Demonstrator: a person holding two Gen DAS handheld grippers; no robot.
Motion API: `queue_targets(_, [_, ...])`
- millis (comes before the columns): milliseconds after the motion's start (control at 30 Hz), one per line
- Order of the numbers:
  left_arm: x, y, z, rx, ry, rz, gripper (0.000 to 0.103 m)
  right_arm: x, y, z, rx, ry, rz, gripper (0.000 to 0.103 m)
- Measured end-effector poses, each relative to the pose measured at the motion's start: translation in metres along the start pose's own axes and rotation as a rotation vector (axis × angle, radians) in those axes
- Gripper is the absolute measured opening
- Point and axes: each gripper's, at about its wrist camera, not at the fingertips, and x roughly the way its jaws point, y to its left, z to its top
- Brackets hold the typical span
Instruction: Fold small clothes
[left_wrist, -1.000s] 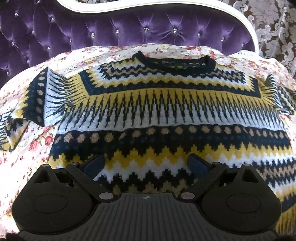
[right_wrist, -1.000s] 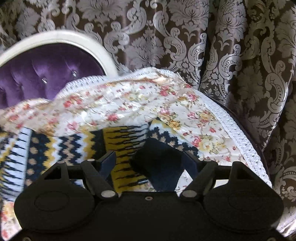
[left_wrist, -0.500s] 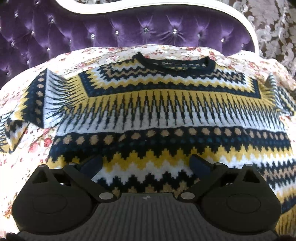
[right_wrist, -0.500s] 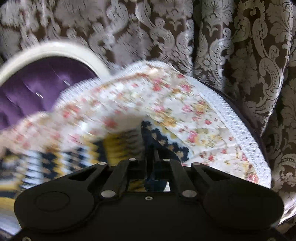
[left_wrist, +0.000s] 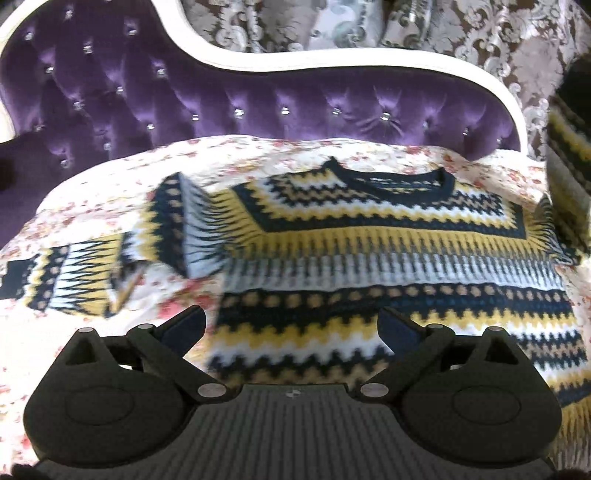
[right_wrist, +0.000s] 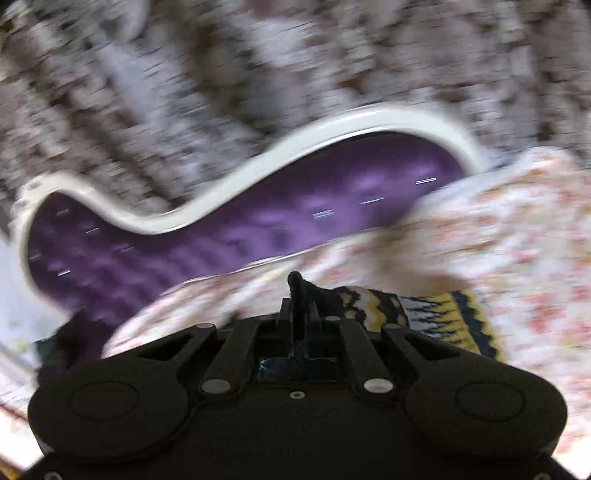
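Note:
A knit sweater with navy, yellow and white zigzag bands lies flat on the floral bedspread, collar toward the headboard. Its left sleeve lies bent out to the left. My left gripper is open and empty, above the sweater's lower left part. My right gripper is shut on the navy cuff of the right sleeve and holds it raised; the lifted sleeve also shows at the right edge of the left wrist view. The right wrist view is motion-blurred.
A purple tufted headboard with a white frame stands behind the bed and also shows in the right wrist view. Brown damask curtains hang behind it. The bedspread's edge drops off at the right.
My right gripper closed on the right sleeve's cuff, lifted it and swung left toward the headboard. My left gripper pulled back and to the left, still open.

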Motion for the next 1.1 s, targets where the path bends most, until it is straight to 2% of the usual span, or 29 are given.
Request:
queue_targets(100, [-0.004, 0.016, -0.004, -0.007, -0.005, 0.022, 0.1, 0.035, 0.039, -0.007, -0.016, 0.056, 0.093, 0.01])
queue_targets(267, [-0.008, 0.045, -0.011, -0.019, -0.007, 0.067, 0.1, 0.099, 0.087, -0.029, -0.044, 0.147, 0.184, 0.01])
queue_targets(467, [-0.008, 0.081, -0.018, -0.082, 0.004, 0.096, 0.1, 0.163, 0.118, -0.065, -0.072, 0.243, 0.198, 0.01])
queue_targets(533, [-0.009, 0.091, -0.02, -0.1, -0.001, 0.106, 0.1, 0.178, 0.122, -0.078, -0.076, 0.261, 0.199, 0.014])
queue_targets(567, [-0.01, 0.097, -0.021, -0.107, -0.006, 0.11, 0.1, 0.184, 0.123, -0.083, -0.078, 0.266, 0.201, 0.021])
queue_targets(633, [-0.011, 0.106, -0.023, -0.12, -0.014, 0.115, 0.1, 0.196, 0.124, -0.091, -0.081, 0.263, 0.205, 0.023])
queue_targets(667, [-0.011, 0.112, -0.024, -0.129, -0.018, 0.117, 0.1, 0.201, 0.123, -0.094, -0.074, 0.262, 0.214, 0.031])
queue_targets(700, [-0.011, 0.117, -0.025, -0.138, -0.022, 0.118, 0.1, 0.202, 0.121, -0.097, -0.059, 0.256, 0.221, 0.052])
queue_targets(733, [-0.011, 0.123, -0.026, -0.15, -0.028, 0.116, 0.1, 0.202, 0.118, -0.099, -0.045, 0.242, 0.225, 0.062])
queue_targets(767, [-0.011, 0.129, -0.026, -0.166, -0.033, 0.111, 0.1, 0.201, 0.115, -0.1, -0.043, 0.223, 0.222, 0.073])
queue_targets(867, [-0.008, 0.149, -0.027, -0.229, -0.042, 0.103, 0.1, 0.202, 0.113, -0.106, -0.08, 0.199, 0.183, 0.074])
queue_targets(967, [-0.005, 0.17, -0.026, -0.299, -0.054, 0.078, 0.1, 0.207, 0.112, -0.116, -0.134, 0.189, 0.104, 0.074])
queue_targets(1100, [-0.008, 0.196, -0.027, -0.406, -0.129, 0.031, 0.1, 0.217, 0.105, -0.134, -0.219, 0.174, -0.028, 0.074])
